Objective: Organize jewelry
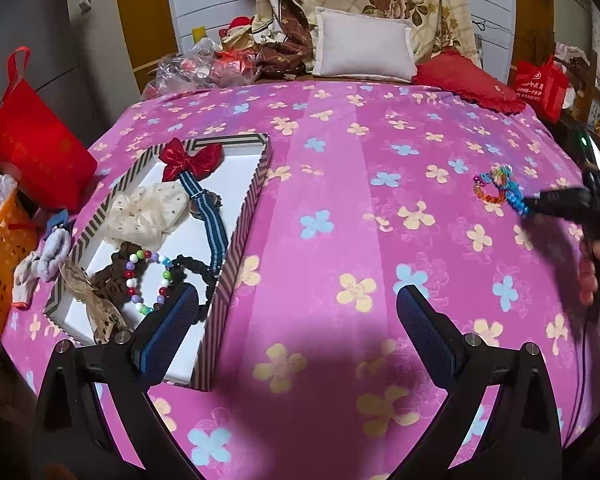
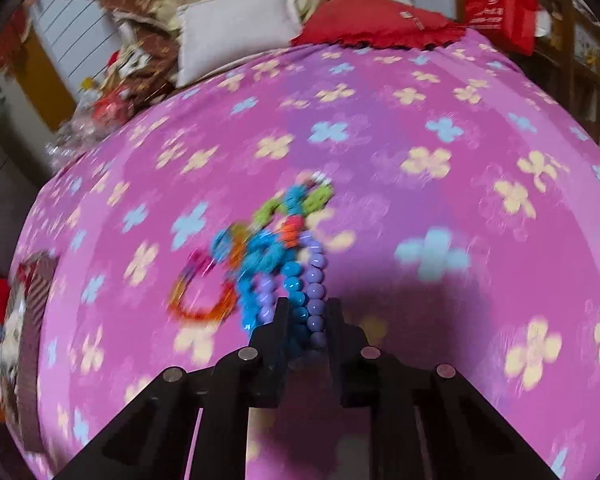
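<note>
Between right hand-held gripper [image 2: 305,312] fingers: bead bracelets [image 2: 296,280]

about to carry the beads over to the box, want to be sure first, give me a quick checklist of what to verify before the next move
1. Right gripper closed on the blue and purple bead strands: ok, the strands sit between the nearly shut fingers.
2. Whole bead bundle caught: cannot tell, the orange ring and green pieces are blurred and lie beyond the fingers.
3. Left gripper free: ok, open with nothing between its fingers.
4. Striped box open to receive: ok, no lid on it.
5. Room in the box: ok, bare white floor shows beside the striped strap.
6. Path across the pink bedspread: ok, nothing lies between beads and box.
</note>
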The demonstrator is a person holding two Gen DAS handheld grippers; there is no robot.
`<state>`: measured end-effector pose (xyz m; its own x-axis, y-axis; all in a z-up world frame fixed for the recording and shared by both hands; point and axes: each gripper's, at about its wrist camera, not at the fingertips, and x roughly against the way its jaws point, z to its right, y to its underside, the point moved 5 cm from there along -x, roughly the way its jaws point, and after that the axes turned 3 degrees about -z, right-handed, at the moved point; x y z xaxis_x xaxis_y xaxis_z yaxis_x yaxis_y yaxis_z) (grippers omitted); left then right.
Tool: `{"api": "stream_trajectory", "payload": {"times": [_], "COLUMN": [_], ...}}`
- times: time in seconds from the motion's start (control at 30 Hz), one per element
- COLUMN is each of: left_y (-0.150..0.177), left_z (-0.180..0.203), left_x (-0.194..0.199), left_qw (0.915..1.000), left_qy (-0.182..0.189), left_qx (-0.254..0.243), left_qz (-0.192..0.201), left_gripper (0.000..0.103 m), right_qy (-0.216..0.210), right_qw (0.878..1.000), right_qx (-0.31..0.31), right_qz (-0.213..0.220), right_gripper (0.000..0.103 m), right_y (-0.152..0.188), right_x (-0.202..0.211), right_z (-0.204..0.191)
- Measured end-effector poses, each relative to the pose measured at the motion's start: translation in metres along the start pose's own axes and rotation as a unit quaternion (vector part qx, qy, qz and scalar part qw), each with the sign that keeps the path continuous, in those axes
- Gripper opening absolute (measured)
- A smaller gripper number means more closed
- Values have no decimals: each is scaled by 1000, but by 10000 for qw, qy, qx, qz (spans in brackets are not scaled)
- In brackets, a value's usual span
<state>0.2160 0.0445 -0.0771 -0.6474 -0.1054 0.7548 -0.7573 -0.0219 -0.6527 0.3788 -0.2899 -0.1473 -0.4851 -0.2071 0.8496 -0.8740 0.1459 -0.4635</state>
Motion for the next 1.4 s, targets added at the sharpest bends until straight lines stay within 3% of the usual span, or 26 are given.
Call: {"api": "stream_trajectory", "payload": {"times": [0.07, 0.13, 0.3, 0.43, 0.47, 0.53, 0.57, 0.63, 0.8, 1.03, 1.07, 1.1, 1.13, 1.2, 1.4], "left_y": [-1, -3, -11, -37, -43, -61, -69, -82, -101, -108, -108, -107, -106, -110, -100], "left_z": [3, 11, 43, 82, 88, 109, 121, 139, 185, 227, 230, 232, 233, 233, 216], "left_x": [3, 6, -4, -25, -30, -48, -59, -78, -123, -151, -156, -161, -165, -164, -155], "left_qw": [10000, 9998, 9981, 9953, 9949, 9935, 9925, 9907, 9816, 9746, 9733, 9713, 9709, 9749, 9763], "left_qy": [94, 195, 484, 700, 722, 809, 883, 964, 1268, 1476, 1482, 1518, 1500, 1323, 1221], "left_qx": [4, -60, -288, -551, -580, -610, -614, -609, -761, -1160, -1190, -1187, -1169, -1167, -1036], "left_qz": [5, -17, -238, -374, -405, -512, -589, -748, -1205, -1222, -1284, -1392, -1454, -1361, -1453], "left_gripper": [100, 100, 100, 100, 100, 100, 99, 94, 68, 63, 54, 38, 33, 9, 8], "right_qy": [-118, -150, 516, 162, 65, -112, -201, -283, -299, -379, -384, -369, -352, -328, -248], "right_qw": [9998, 9998, 9981, 9986, 9983, 9976, 9966, 9945, 9930, 9930, 9930, 9930, 9929, 9928, 9939], "right_qx": [81, 114, 83, -250, -309, -427, -513, -678, -646, -697, -690, -666, -651, -626, -596], "right_qz": [-98, -97, 329, 447, 480, 540, 614, 751, 943, 877, 882, 907, 929, 965, 893], "right_gripper": [1, 1, 1, 4, 6, 22, 44, 56, 56, 56, 56, 56, 56, 56, 56], "right_y": [18, 40, 67, 60, 60, 59, 58, 55, 49, 46, 45, 45, 44, 44, 44], "right_x": [13, 31, 62, 69, 70, 72, 73, 75, 84, 81, 81, 81, 82, 83, 78], "right_z": [-3, 0, 21, 35, 37, 45, 49, 53, 56, 60, 60, 60, 60, 59, 59]}}
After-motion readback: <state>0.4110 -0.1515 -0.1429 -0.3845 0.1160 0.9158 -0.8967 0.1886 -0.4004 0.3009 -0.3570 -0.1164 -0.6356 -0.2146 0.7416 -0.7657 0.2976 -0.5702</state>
